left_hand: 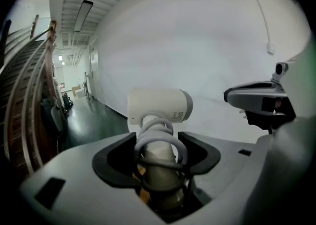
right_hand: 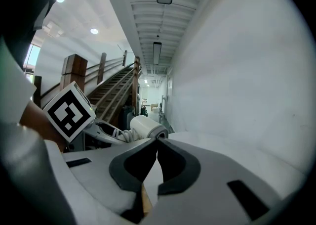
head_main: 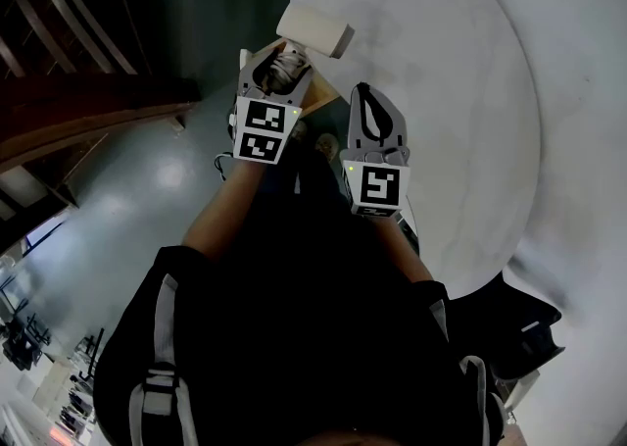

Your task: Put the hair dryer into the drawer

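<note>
I've got the left hand-held gripper [left_hand: 158, 156] clamped on the hair dryer [left_hand: 159, 105] handle. Its cord [left_hand: 157, 132] is coiled round the handle and the head sits above the jaws, held in the air by a white wall [left_hand: 197, 46]. Right hand-held gripper [right_hand: 157, 142] is just beside it, its 2 jaws closed tip to tip with nothing between.
</note>
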`<state>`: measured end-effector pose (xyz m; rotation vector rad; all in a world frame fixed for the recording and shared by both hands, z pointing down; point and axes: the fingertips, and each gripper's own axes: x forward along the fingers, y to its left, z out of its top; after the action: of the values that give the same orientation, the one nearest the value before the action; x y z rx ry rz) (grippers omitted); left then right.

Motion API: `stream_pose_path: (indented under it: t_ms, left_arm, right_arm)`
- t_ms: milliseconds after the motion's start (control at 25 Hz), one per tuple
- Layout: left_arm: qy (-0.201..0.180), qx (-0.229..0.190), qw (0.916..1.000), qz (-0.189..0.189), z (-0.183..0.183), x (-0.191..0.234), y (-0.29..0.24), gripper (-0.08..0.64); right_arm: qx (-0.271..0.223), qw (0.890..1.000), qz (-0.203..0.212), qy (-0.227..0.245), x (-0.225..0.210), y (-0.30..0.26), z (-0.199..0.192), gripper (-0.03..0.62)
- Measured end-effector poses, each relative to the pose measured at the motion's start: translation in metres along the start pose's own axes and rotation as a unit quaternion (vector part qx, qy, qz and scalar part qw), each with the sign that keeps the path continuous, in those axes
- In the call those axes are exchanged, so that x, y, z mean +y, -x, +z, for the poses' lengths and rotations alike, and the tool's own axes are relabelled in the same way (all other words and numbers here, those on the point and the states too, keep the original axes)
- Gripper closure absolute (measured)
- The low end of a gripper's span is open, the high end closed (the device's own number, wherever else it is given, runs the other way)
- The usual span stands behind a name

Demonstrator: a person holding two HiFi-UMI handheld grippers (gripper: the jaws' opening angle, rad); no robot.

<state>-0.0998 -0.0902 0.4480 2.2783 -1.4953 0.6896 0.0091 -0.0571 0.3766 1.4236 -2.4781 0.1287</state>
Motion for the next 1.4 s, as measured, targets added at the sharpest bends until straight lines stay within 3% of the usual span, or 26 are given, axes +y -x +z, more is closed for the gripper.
stream_pose_path:
  t_ms: [320, 680, 960, 1400]
  left_arm:
    - [0.021, 0.023, 0.999, 0.03, -0.032, 0.025, 0.013, 0.295]
    - [0.032, 0.07, 0.9962, 0.041, -0.082, 0.031, 0.015, 0.295]
    - [0.029, 0.106, 0.9936, 0.026, -0.118, 0.034, 0.008, 0.296]
    - [0.002, 0.186, 0.9826, -0.003, -0.169, 0.026, -0.003, 0.296]
  right_arm:
    - [0.008, 1.0, 0.029, 0.006, 0.019, -0.01, -0.003, 0.568]
    - [0.019, 0.999, 0.033, 0.004, 0.025, -0.011, -0.015, 0.568]
    - [0.034, 0.999, 0.031, 0.0, 0.028, -0.018, -0.024, 0.568]
    - [0.044, 0.999, 0.03, -0.007, 0.031, -0.019, -0.039, 0.568]
